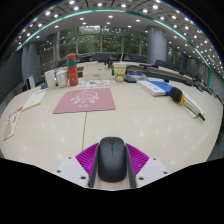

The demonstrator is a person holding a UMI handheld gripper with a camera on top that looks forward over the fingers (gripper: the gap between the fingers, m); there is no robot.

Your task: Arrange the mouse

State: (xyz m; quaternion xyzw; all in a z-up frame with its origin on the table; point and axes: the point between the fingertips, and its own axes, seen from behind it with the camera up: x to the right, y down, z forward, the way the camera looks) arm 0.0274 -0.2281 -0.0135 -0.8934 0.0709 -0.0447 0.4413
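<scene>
Even, bright overhead light from rows of small white ceiling lamps (100, 12); a curved teal strip light (60, 22) glows beneath them. Soft sheen on the pale beige tabletop (150, 120), shadows faint. Strong fisheye bending toward the rim; far background slightly soft.

The mouse (111, 158) between my fingers hides most of both pads (86, 155), and its near end is cut off. Far beyond my gripper (111, 165), the small items along the tabletop's (150, 120) back edge are too small to identify.
</scene>
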